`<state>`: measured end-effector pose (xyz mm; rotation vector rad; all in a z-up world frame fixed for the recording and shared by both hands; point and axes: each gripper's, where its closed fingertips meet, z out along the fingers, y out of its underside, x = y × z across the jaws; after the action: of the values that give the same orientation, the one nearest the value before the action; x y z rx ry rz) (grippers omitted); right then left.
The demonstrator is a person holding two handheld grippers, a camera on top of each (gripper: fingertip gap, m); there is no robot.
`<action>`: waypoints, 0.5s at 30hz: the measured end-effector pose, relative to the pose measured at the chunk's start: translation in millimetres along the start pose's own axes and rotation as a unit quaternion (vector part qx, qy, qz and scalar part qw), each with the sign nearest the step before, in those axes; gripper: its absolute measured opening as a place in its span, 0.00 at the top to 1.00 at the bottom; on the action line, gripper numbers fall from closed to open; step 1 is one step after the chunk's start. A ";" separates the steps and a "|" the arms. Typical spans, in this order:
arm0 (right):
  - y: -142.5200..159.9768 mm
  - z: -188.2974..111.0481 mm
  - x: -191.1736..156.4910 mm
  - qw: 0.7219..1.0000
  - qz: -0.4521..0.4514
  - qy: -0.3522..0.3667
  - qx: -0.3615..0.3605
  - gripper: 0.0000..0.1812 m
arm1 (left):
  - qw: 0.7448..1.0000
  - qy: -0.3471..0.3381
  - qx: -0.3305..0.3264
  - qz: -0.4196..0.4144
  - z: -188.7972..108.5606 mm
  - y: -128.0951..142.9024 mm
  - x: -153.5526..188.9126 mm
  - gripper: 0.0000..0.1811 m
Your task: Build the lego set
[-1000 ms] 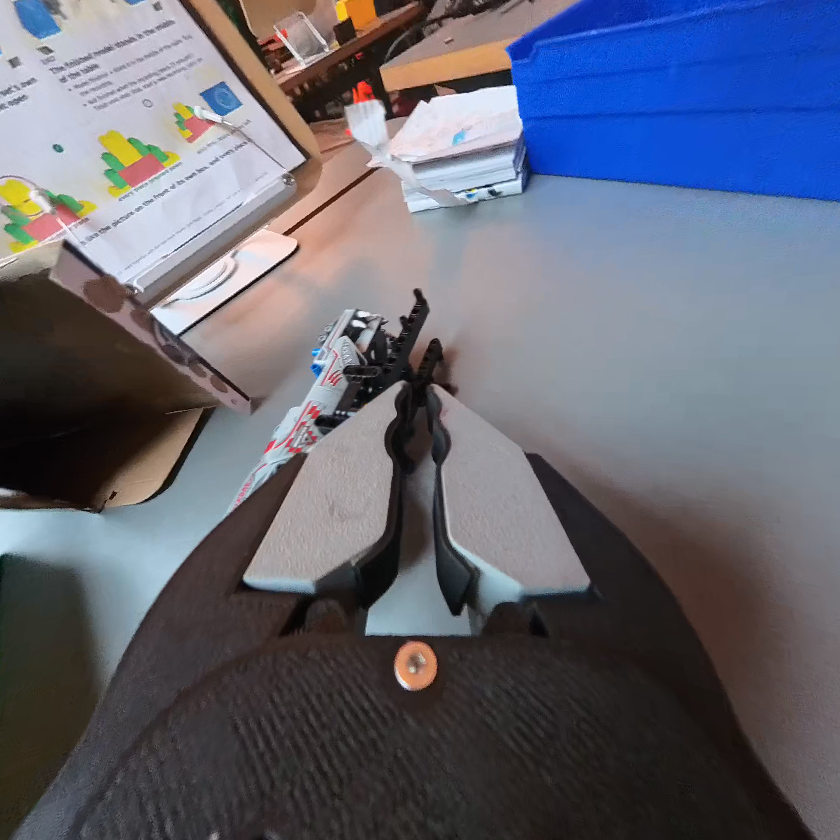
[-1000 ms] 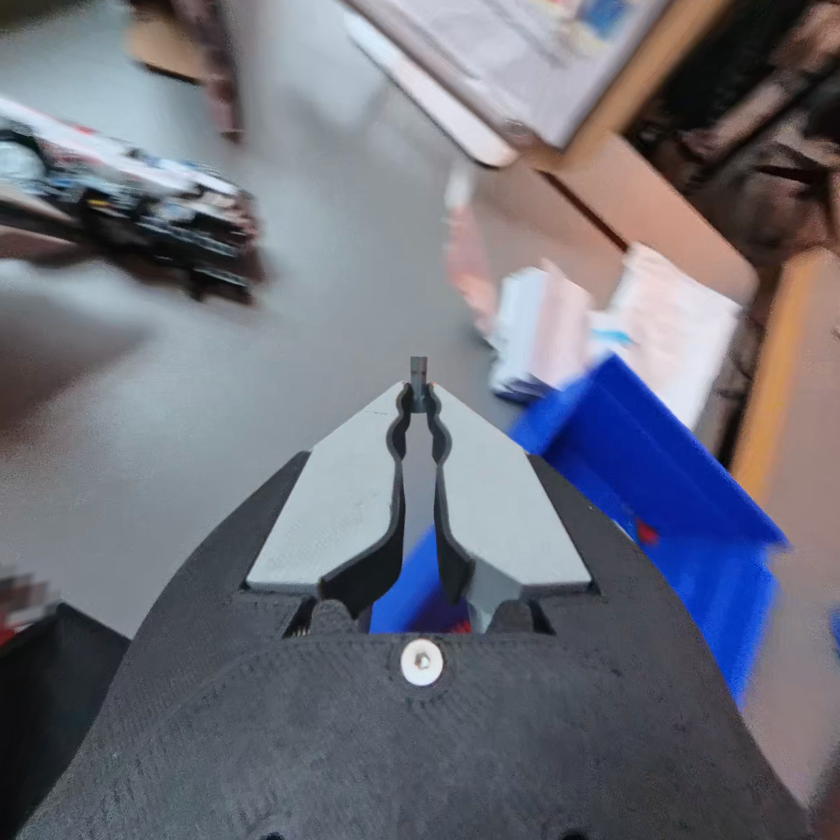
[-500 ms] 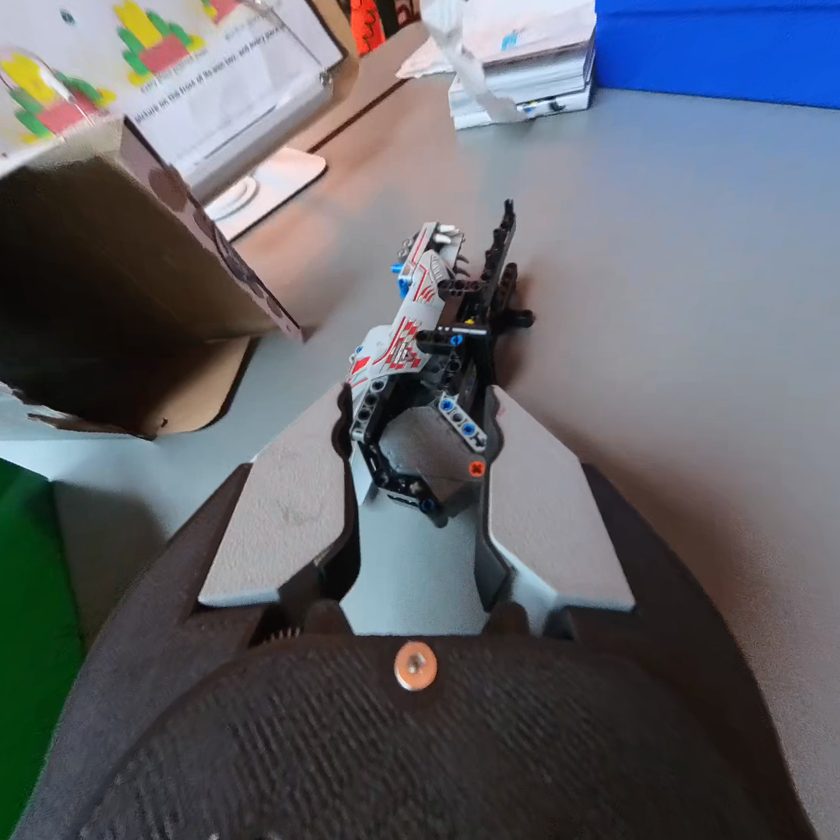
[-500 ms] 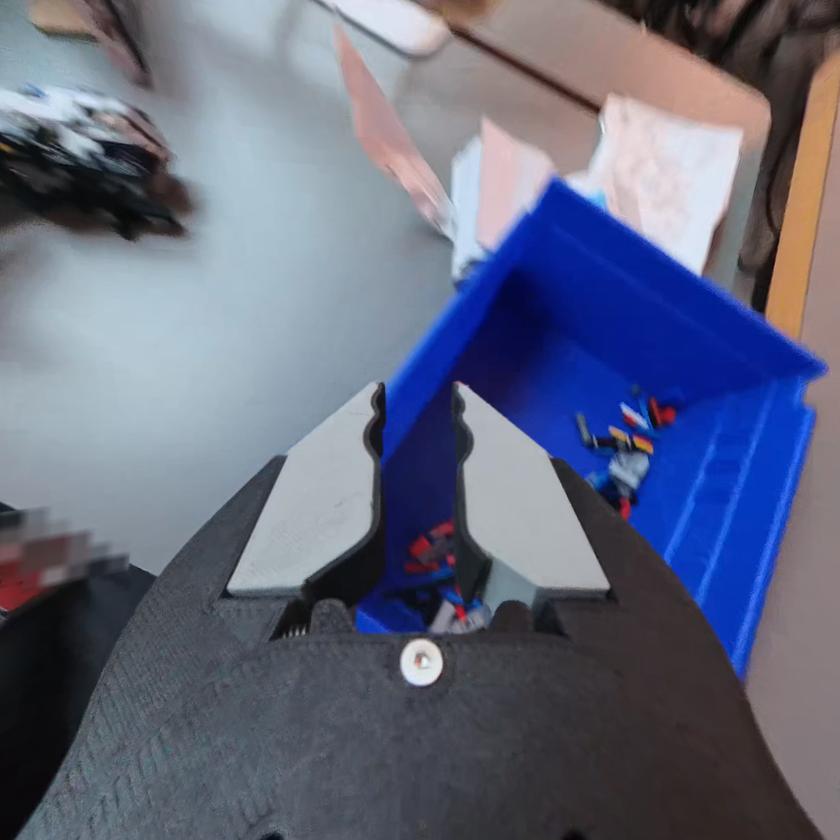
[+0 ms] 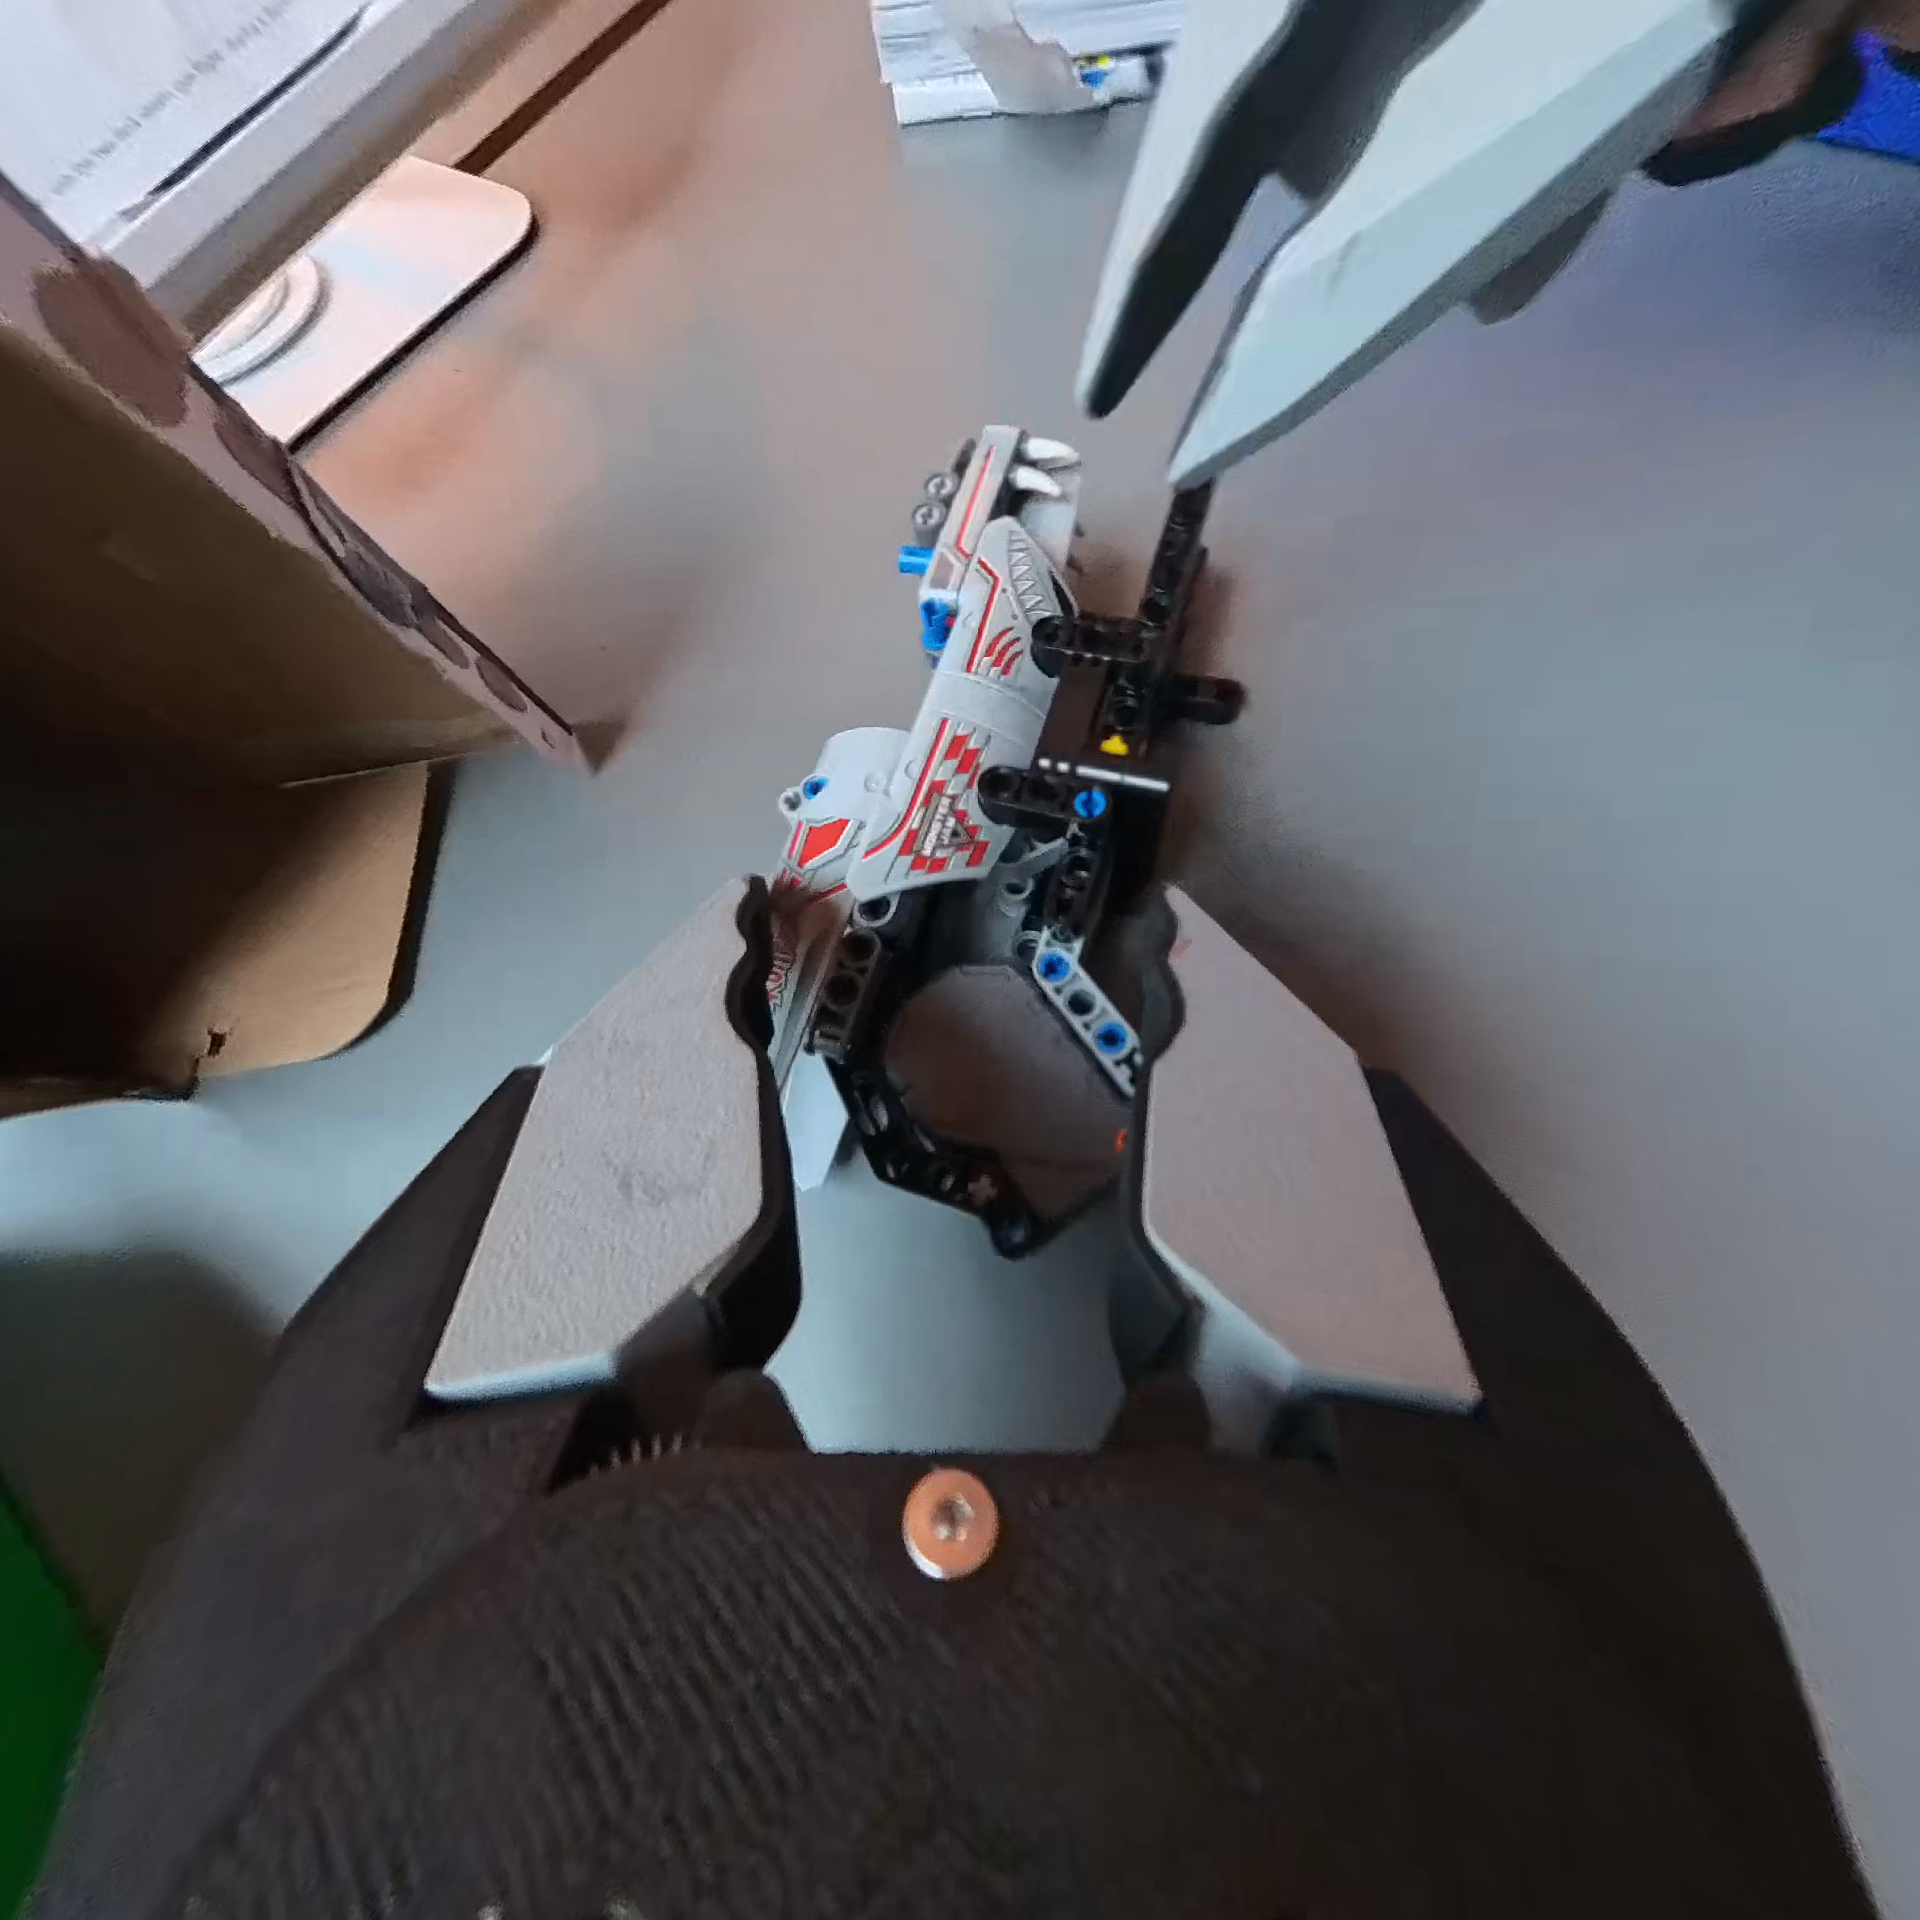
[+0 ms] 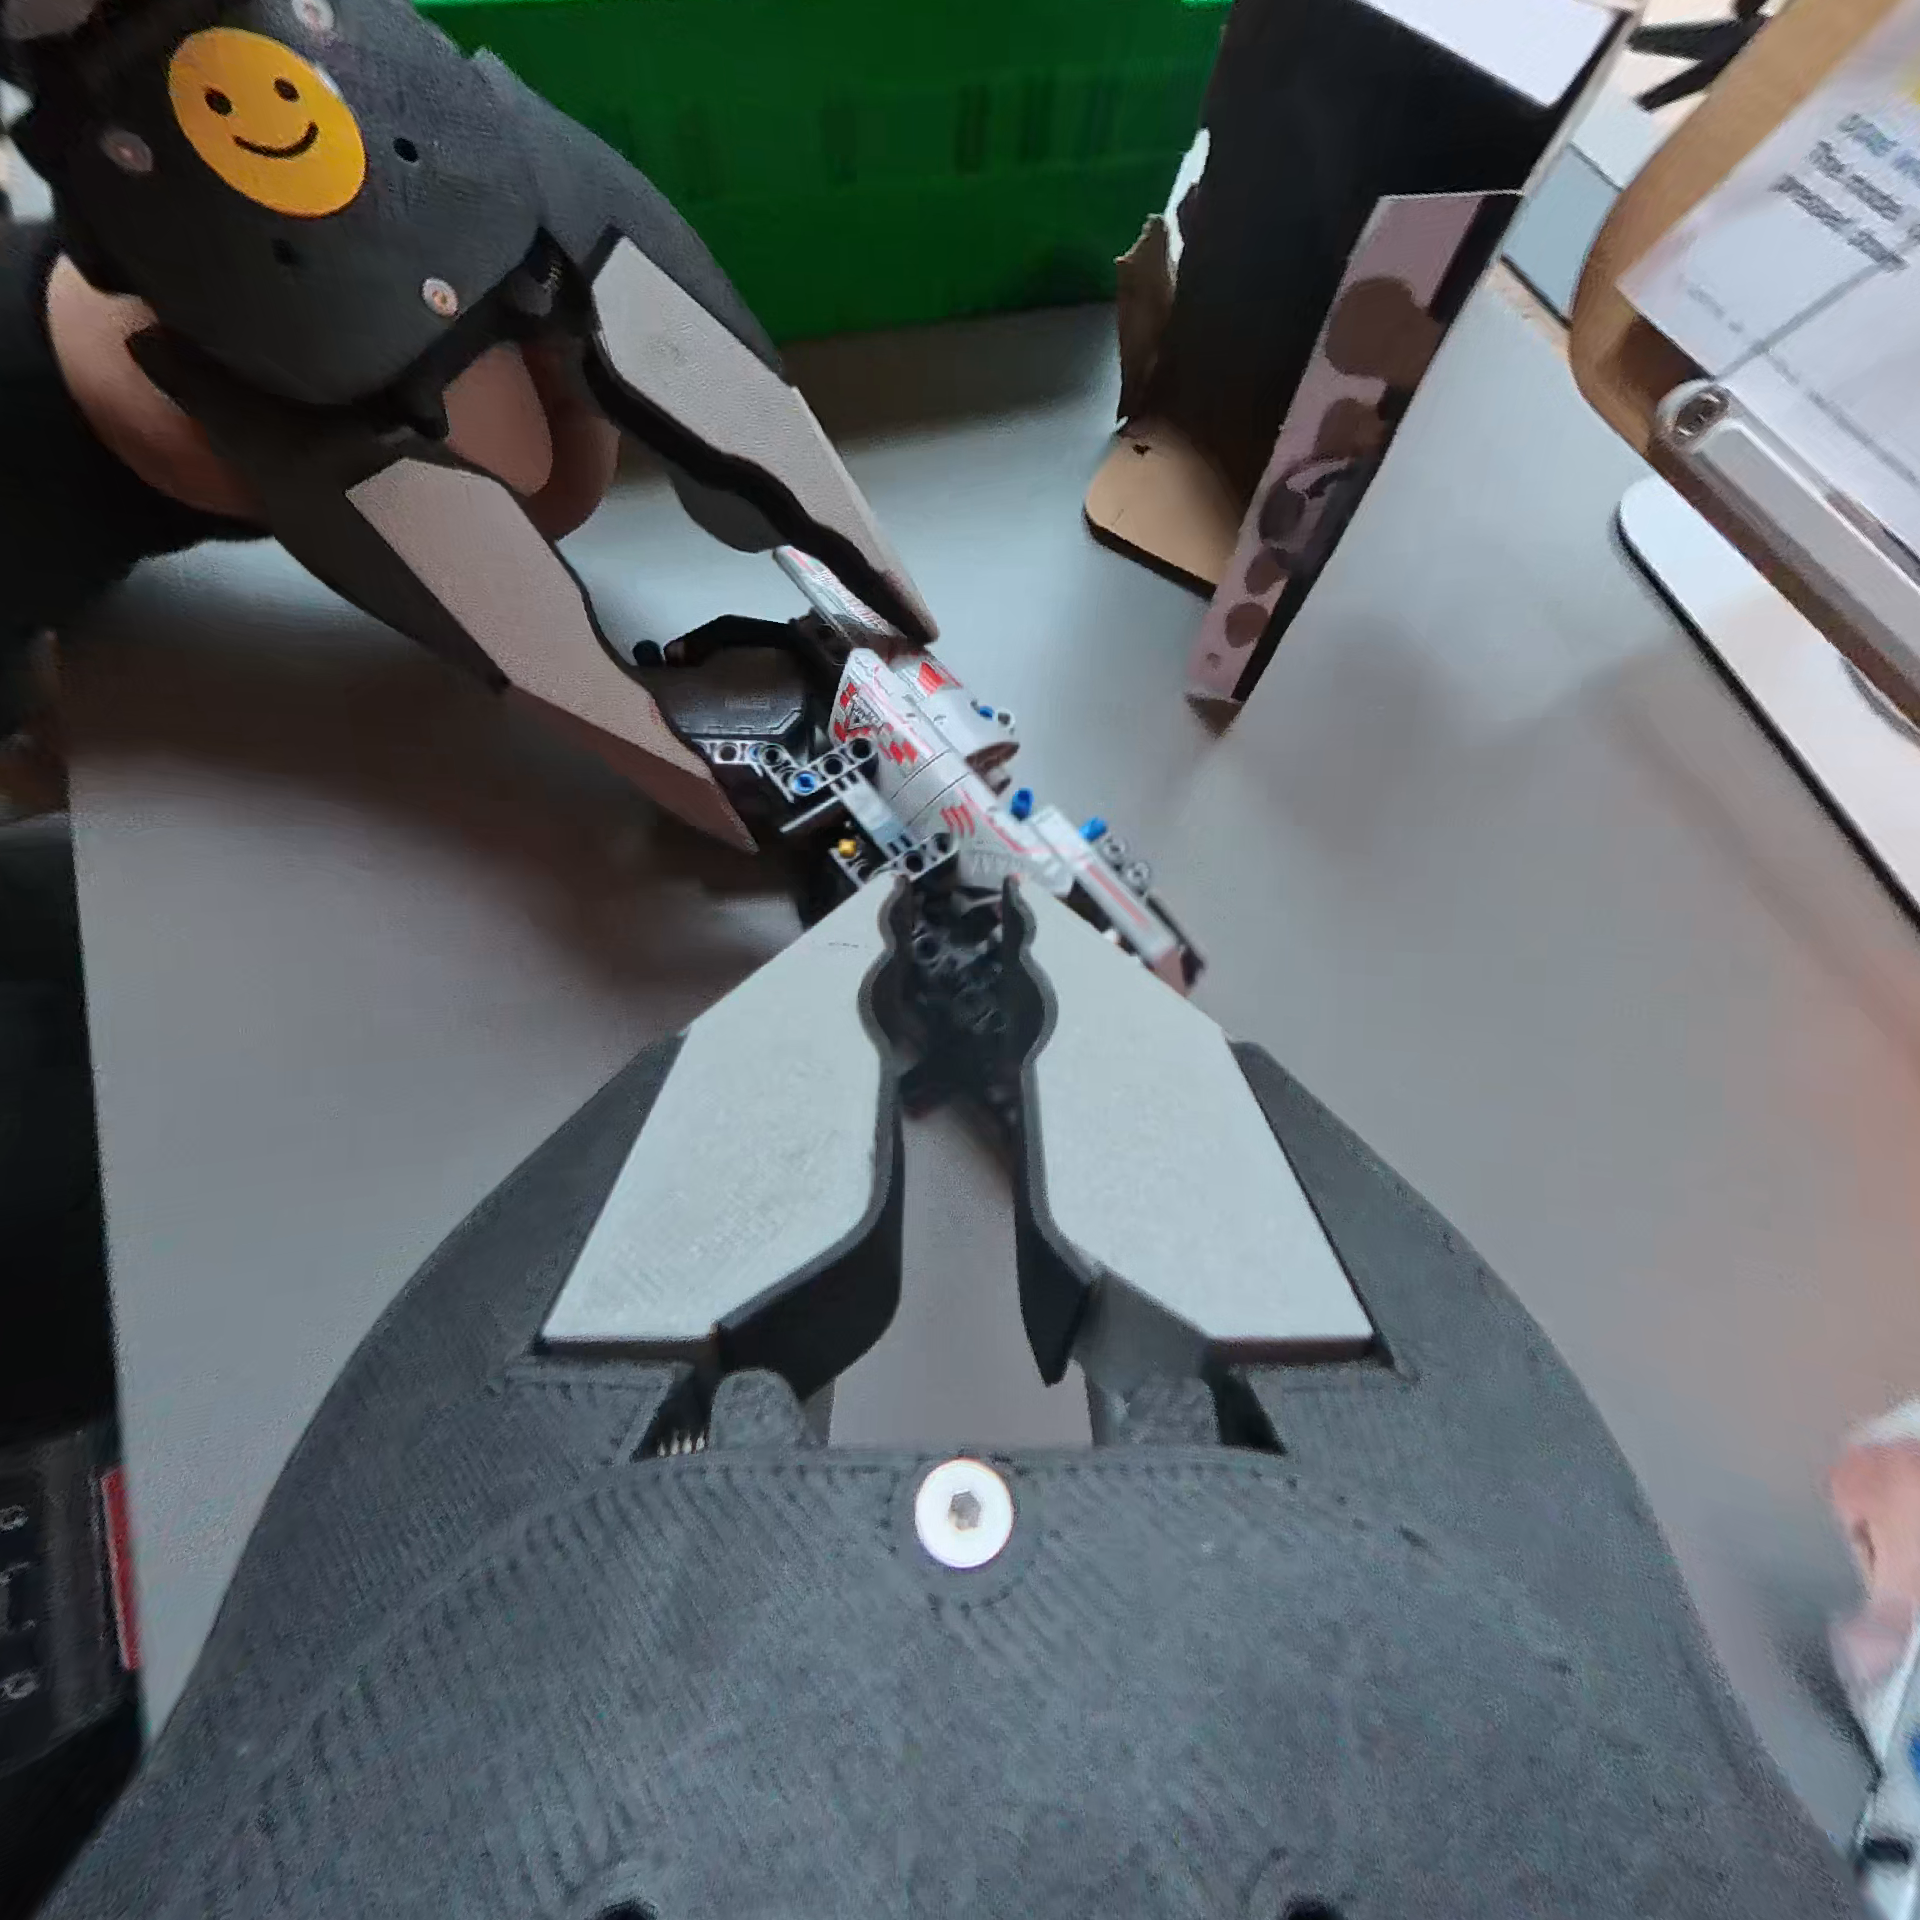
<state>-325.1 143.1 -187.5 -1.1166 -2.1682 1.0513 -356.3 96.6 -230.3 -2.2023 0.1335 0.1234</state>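
Left gripper: grey two-finger gripper, jaws partway apart and closed onto the rear of the model; fingertips press its two sides, over the black frame end.
Right gripper: grey two-finger gripper, jaws narrowed around the black beam end of the model; the beam sits between the fingertips, contact on both sides cannot be confirmed.
Lego model: partly built, black beam frame with grey panels carrying red markings and small blue pins; lies low over the grey table, held at opposite ends between both grippers. Whether its underside touches the table cannot be told.
Grey table: smooth matte surface under the model.
Brown cardboard box: open, standing just left of the model in the left wrist view.
Printed instruction sheet on a stand: behind the box, at the table edge.
Green bin: behind the left gripper, far side.
Stack of white papers: top edge, well apart from the model.
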 end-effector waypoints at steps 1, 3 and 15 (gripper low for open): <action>3.2 5.6 2.5 1.000 -0.001 -0.012 -0.010 0.93 | 1.000 0.005 -0.003 0.005 2.7 -0.3 -1.6 0.62; 12.3 12.7 3.7 0.999 0.003 -0.033 -0.031 0.90 | 1.000 0.015 0.002 0.026 7.5 -2.1 -3.4 0.64; 23.1 8.3 -9.0 0.995 0.018 -0.082 0.045 0.94 | 0.996 -0.013 0.035 0.077 16.7 -3.7 -3.9 0.62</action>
<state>-315.3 140.8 -211.6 -1.0658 -2.2079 1.2856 -360.3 112.4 -236.7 -2.1175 0.2899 0.2302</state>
